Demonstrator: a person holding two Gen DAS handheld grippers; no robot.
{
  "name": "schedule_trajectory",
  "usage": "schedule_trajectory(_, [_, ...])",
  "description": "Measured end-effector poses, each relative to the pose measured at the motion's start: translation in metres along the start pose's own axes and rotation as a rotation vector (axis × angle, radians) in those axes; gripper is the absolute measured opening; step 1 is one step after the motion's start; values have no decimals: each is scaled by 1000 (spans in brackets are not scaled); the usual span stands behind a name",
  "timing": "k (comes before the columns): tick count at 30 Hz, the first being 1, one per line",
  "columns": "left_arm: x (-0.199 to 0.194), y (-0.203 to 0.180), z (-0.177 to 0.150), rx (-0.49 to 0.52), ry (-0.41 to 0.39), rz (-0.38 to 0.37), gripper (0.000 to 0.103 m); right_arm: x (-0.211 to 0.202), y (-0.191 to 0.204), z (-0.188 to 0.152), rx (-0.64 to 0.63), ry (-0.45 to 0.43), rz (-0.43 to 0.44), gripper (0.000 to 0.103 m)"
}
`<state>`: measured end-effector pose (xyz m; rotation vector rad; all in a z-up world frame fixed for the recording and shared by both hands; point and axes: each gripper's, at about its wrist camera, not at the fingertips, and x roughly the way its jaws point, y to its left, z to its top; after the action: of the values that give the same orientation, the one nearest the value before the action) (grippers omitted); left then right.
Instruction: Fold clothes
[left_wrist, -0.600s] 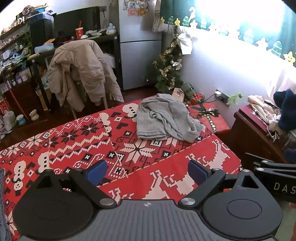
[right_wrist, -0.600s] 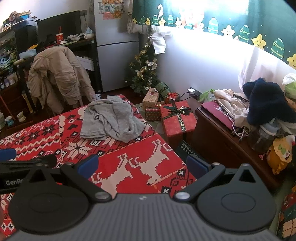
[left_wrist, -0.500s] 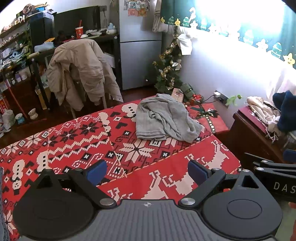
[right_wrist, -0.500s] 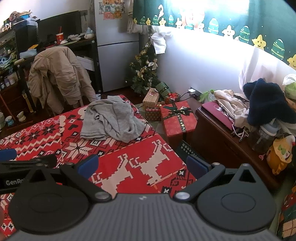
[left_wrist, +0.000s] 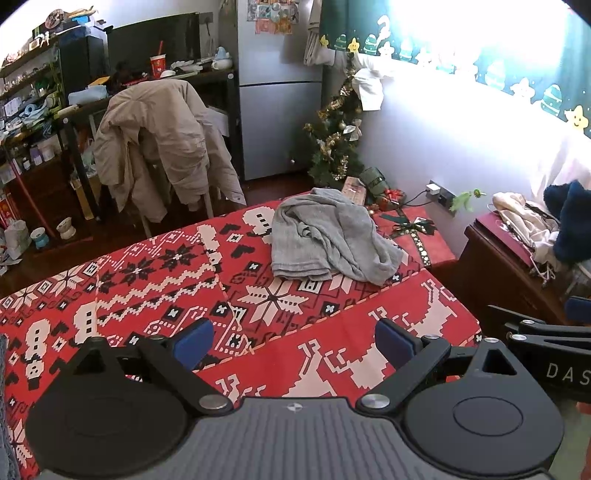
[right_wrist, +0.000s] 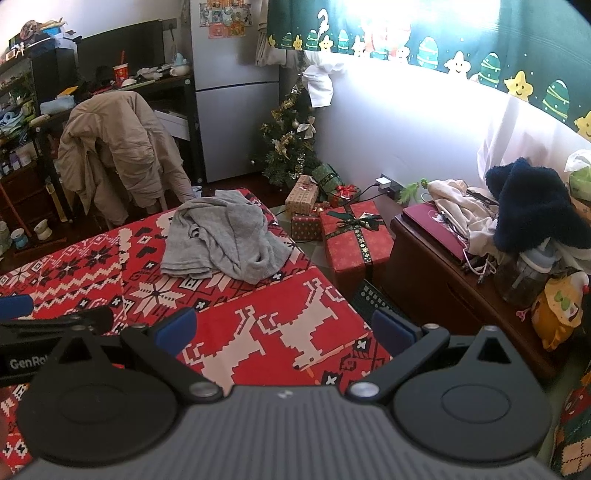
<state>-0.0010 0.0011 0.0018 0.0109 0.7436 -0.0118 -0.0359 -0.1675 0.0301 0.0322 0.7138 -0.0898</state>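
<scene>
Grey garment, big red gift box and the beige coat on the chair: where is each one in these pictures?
Grey garment (left_wrist: 325, 236): left wrist view, middle of the crumpled heap.
Big red gift box (right_wrist: 356, 240): right wrist view, top face, near the ribbon cross.
Beige coat (left_wrist: 159, 136): left wrist view, back panel draped over the chair.

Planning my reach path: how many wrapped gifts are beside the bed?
4 visible: big red box nearest, small red one left of it, tan one behind, green one under the tree. Others may be hidden.

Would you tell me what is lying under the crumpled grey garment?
The grey garment rests on the red patterned cloth, near its far corner. Snowflake and snowman motifs show around its edges. Whatever lies directly beneath its folds is covered and cannot be seen.
</scene>
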Motion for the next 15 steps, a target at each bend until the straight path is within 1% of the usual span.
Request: schedule_trajectory(15, [0, 2, 0, -8, 5, -10, 95, 1, -3, 1, 2, 6, 9, 102])
